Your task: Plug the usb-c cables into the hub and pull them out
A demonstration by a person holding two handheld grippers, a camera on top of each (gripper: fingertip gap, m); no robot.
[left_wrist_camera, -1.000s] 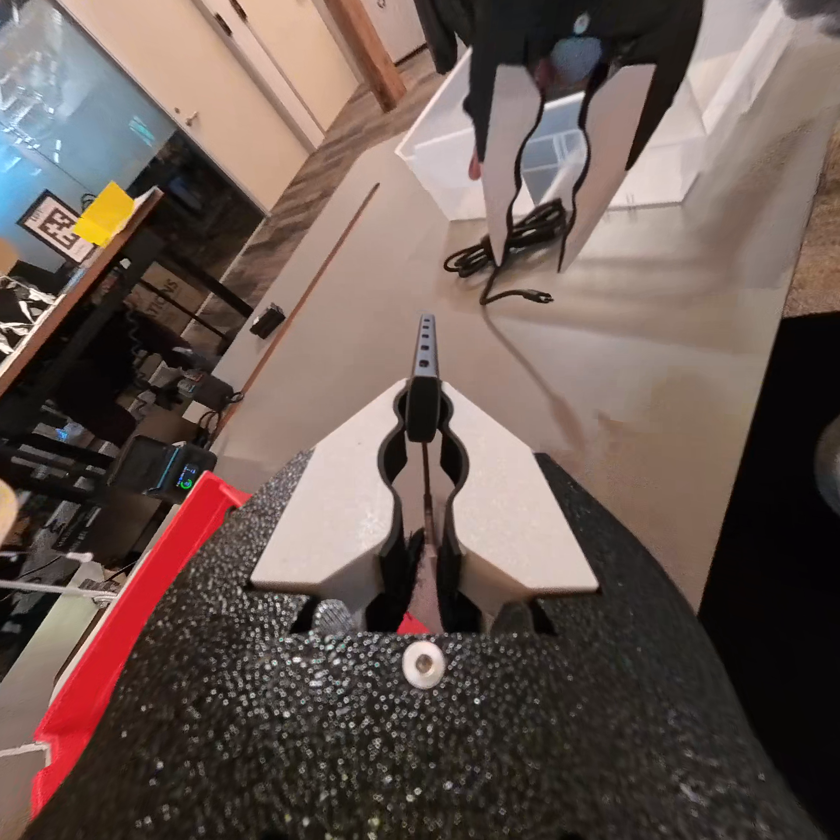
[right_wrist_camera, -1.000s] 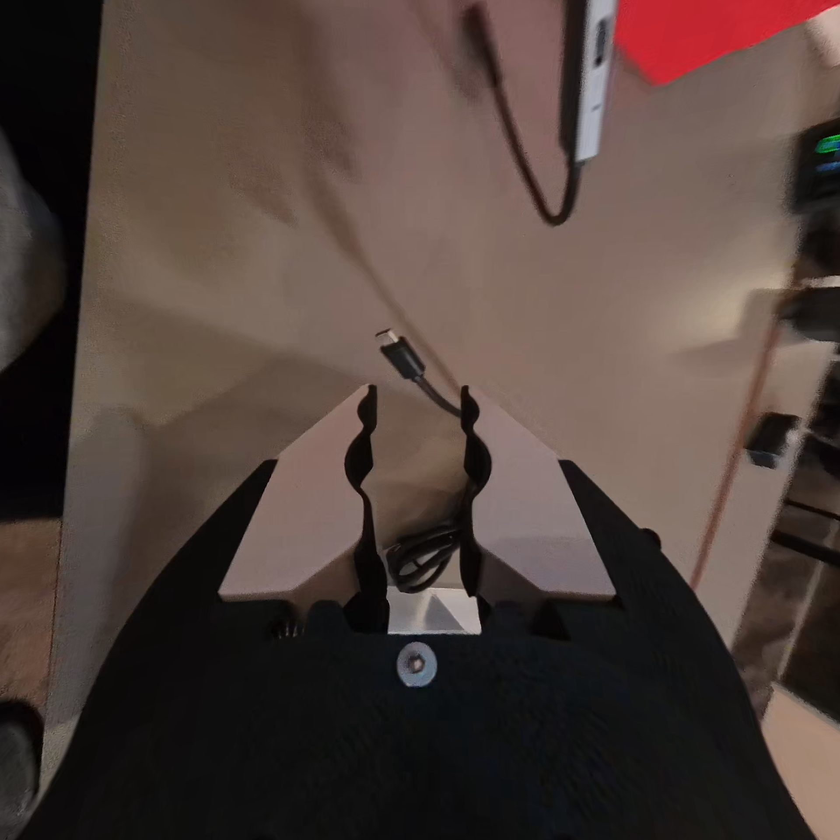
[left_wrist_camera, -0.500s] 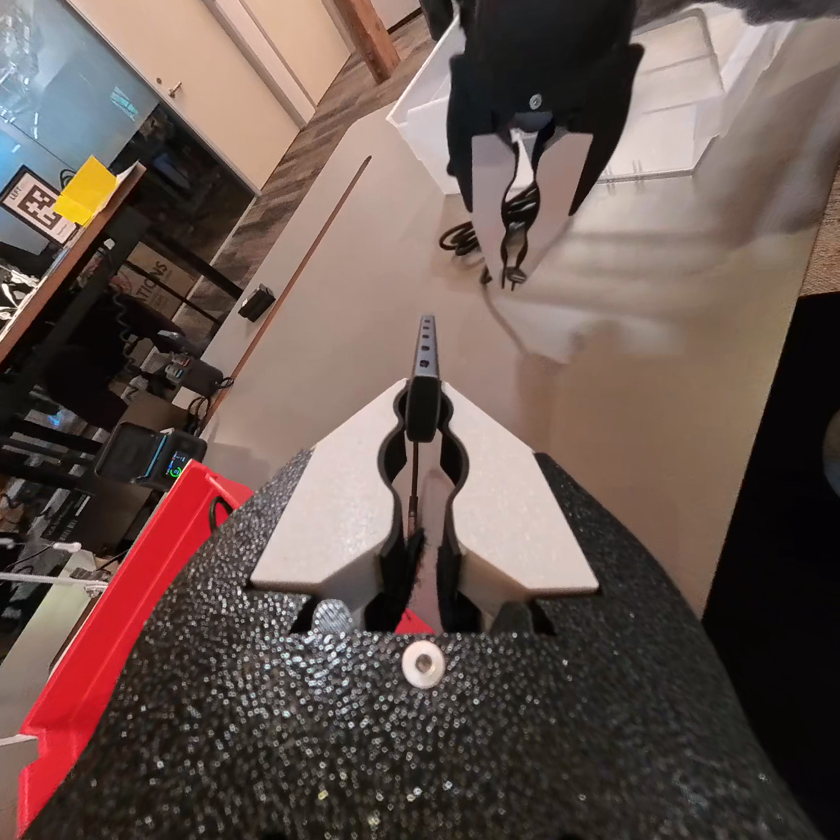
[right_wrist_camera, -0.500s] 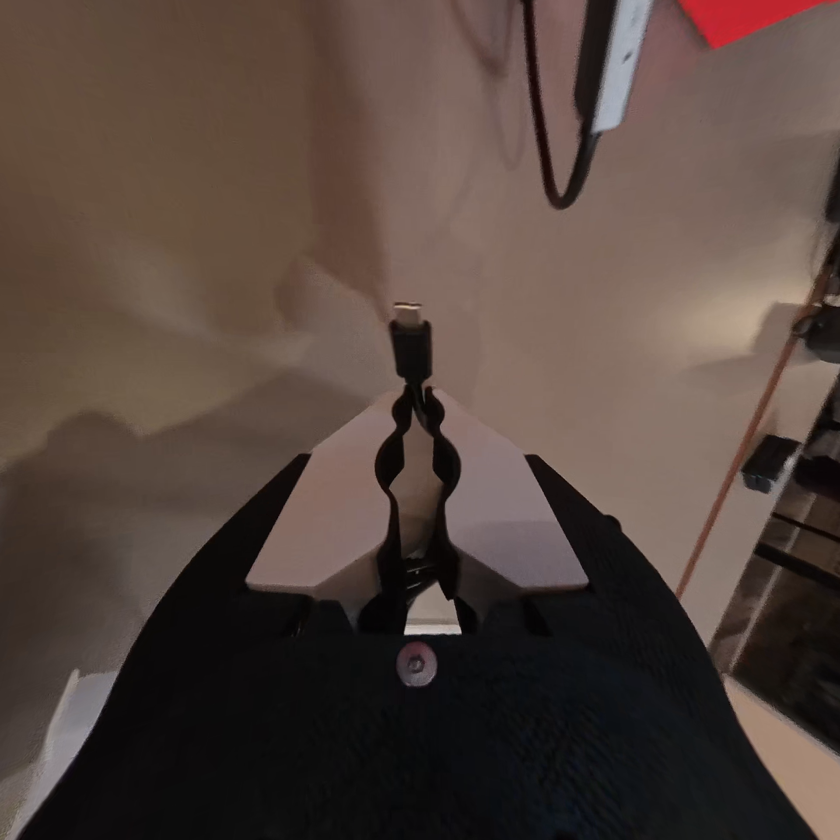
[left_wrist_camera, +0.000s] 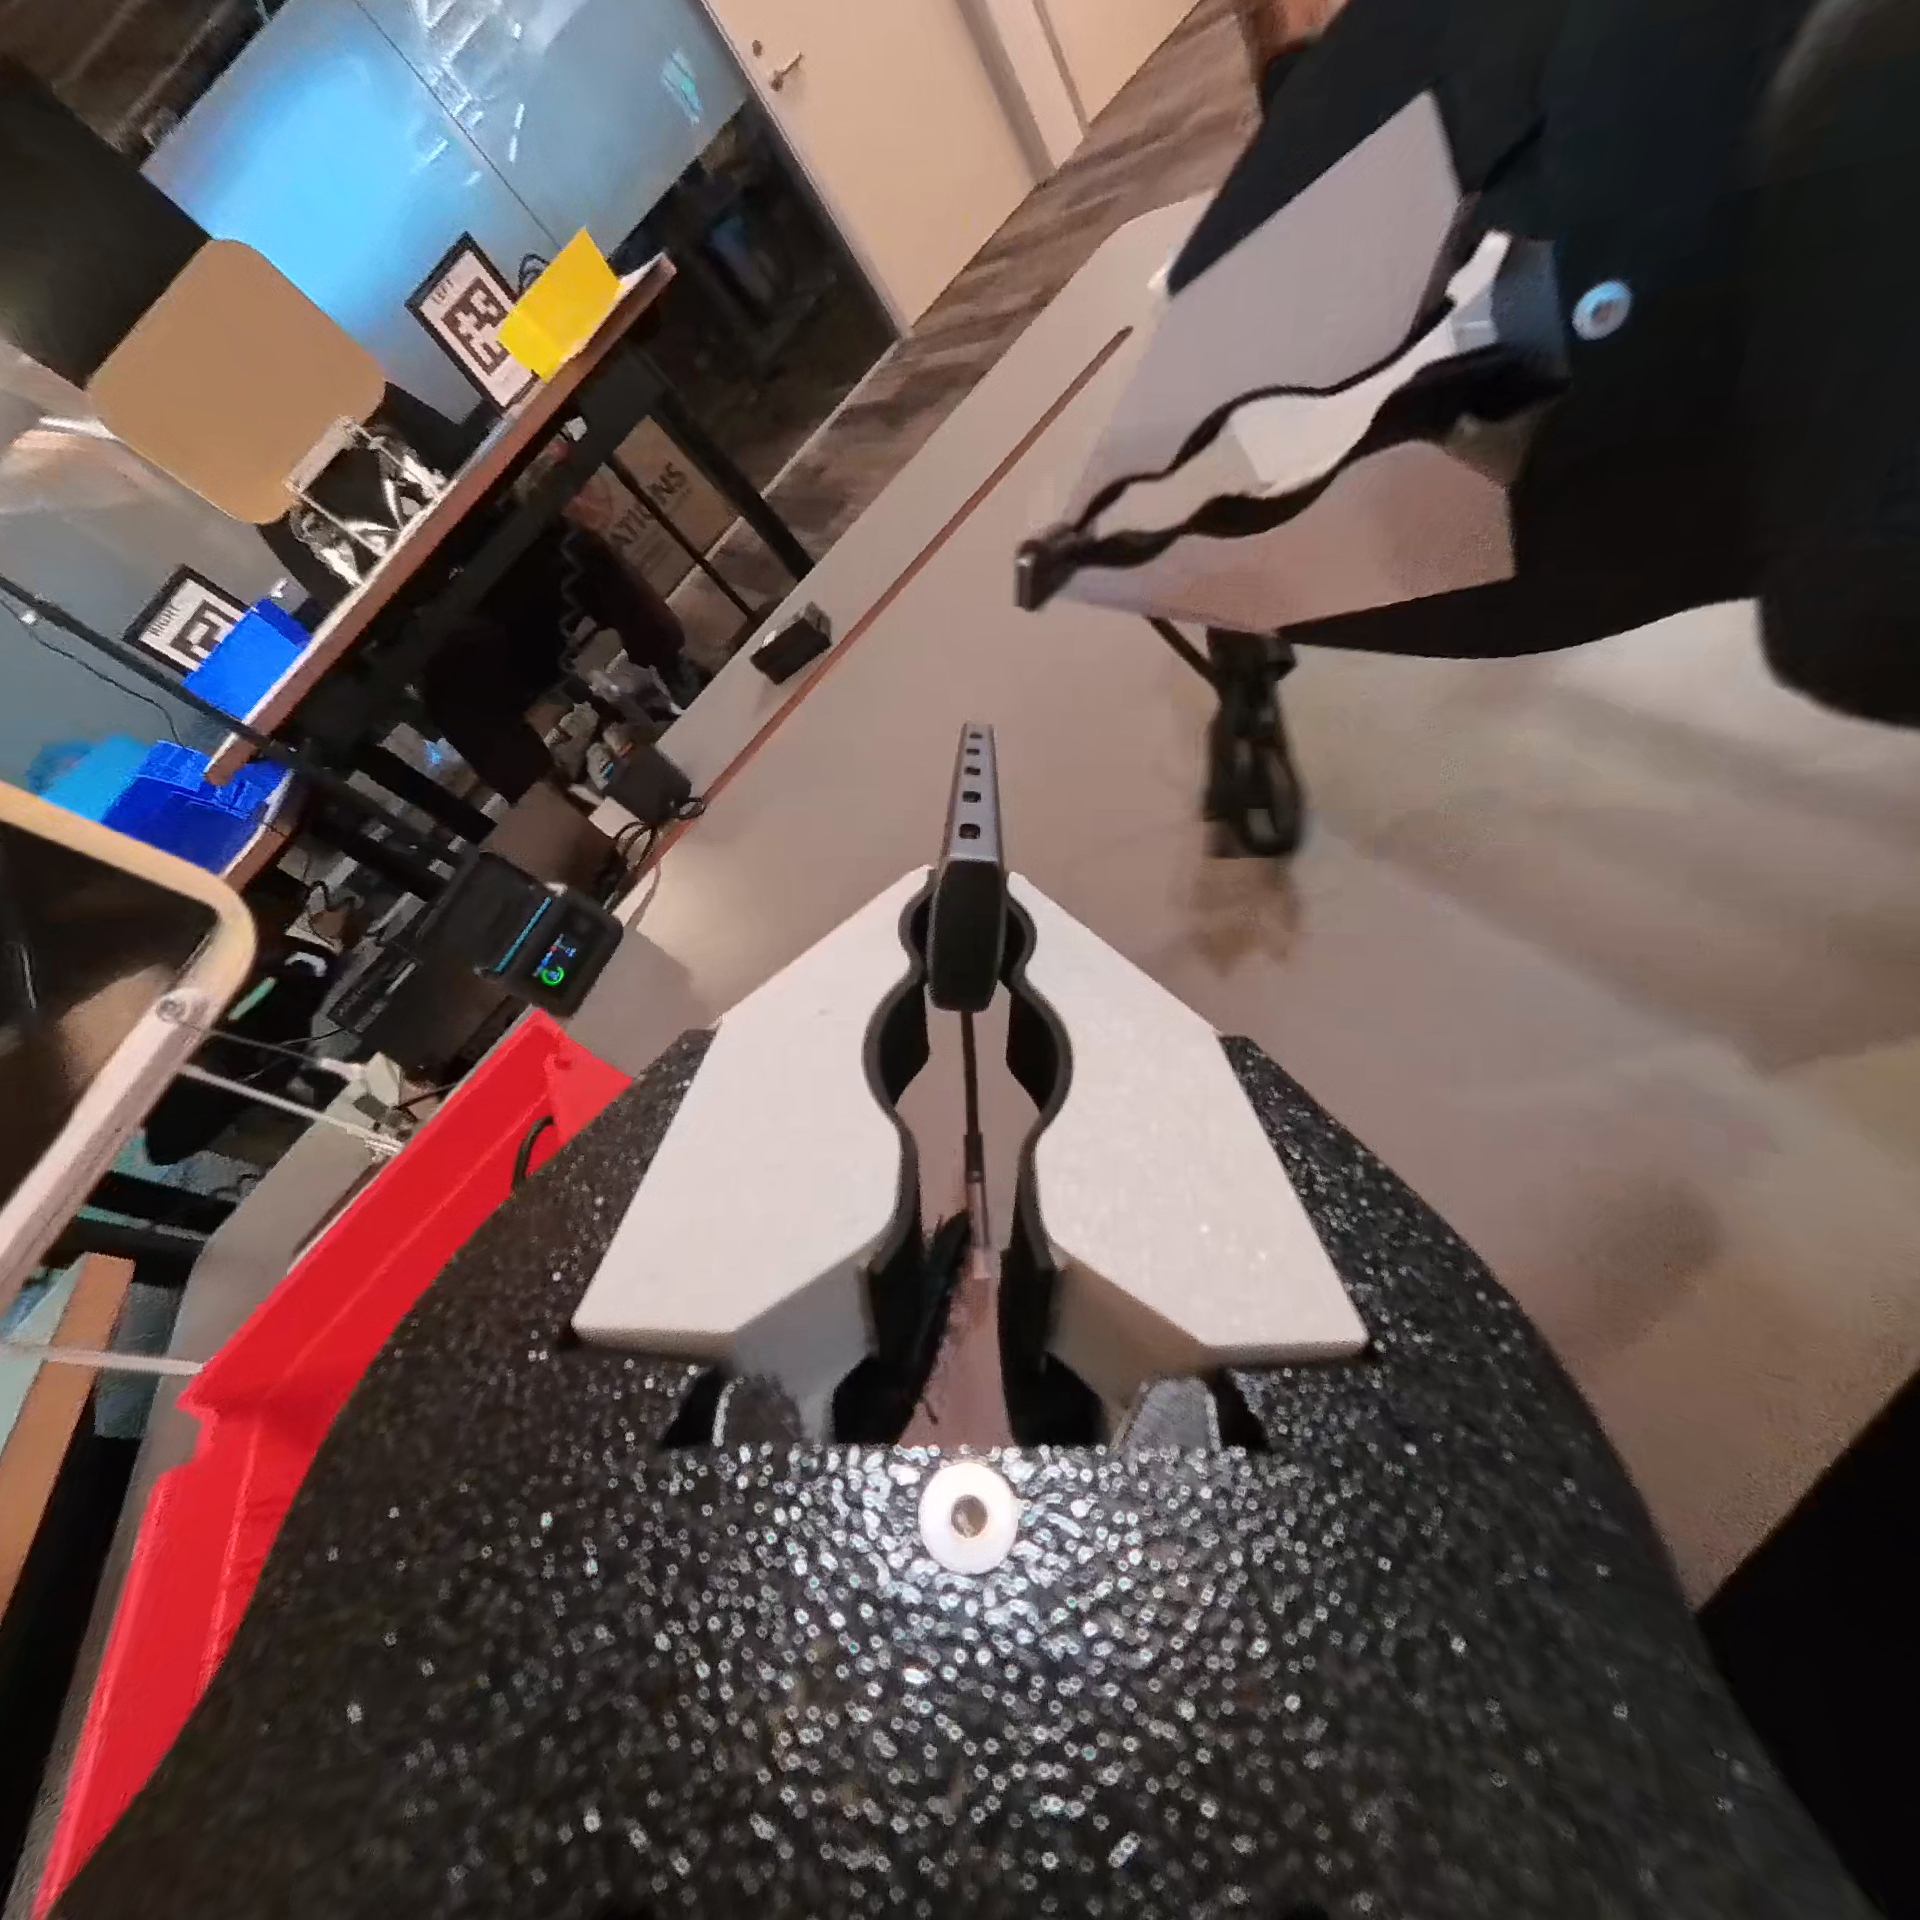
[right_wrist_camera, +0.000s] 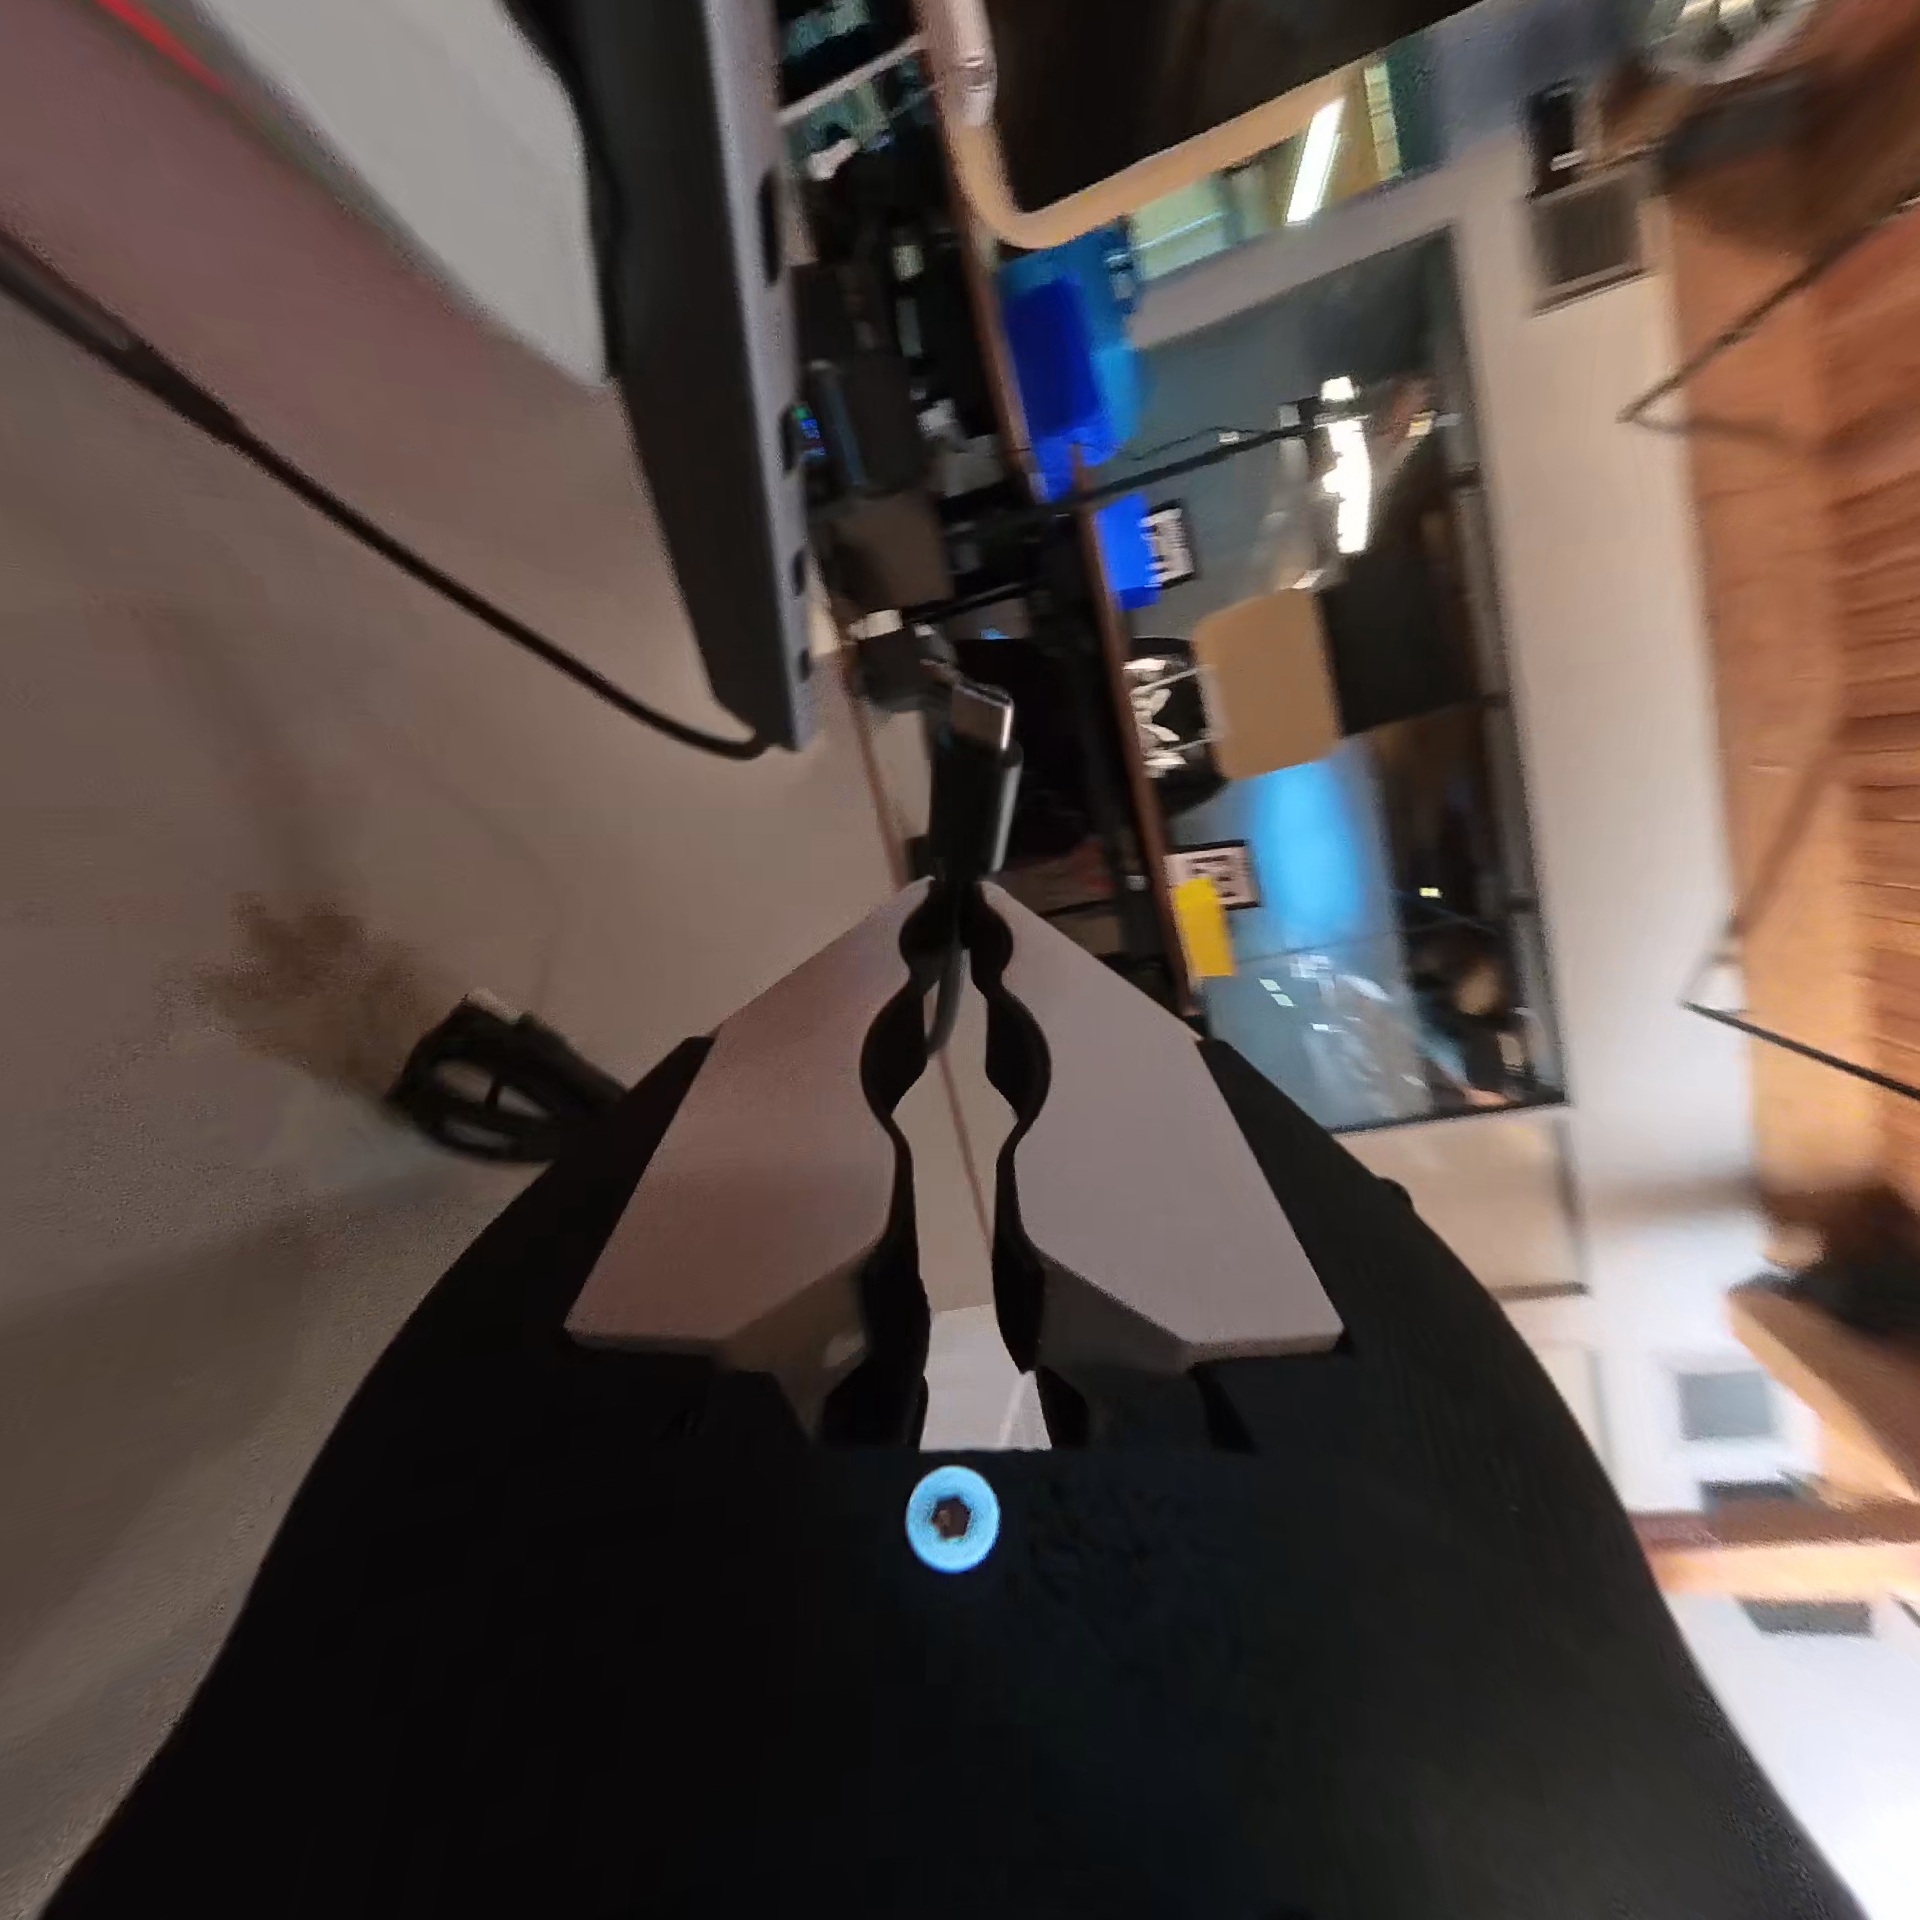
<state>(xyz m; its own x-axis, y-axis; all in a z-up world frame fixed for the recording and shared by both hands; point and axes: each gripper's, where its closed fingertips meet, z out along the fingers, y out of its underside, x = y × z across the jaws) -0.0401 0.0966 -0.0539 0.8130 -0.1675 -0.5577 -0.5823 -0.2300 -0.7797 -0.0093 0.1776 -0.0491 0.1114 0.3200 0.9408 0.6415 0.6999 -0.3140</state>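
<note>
Jaws, left gripper (left_wrist_camera: 966, 940): pinching hub (left_wrist_camera: 970, 831) on edge, ports up, above worktop (left_wrist_camera: 1455, 987).
Jaws, right gripper (right_wrist_camera: 951, 909): pinching usb-c cable (right_wrist_camera: 977, 790) behind plug, tip beside hub, unplugged.
Risk: tilted plug missing port; cable slack dragging.

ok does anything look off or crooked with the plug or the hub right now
The USB-C plug is tilted in the right gripper, pinched only at its cable end and not square to the hub ports. The hub sits straight in the left gripper.
</note>
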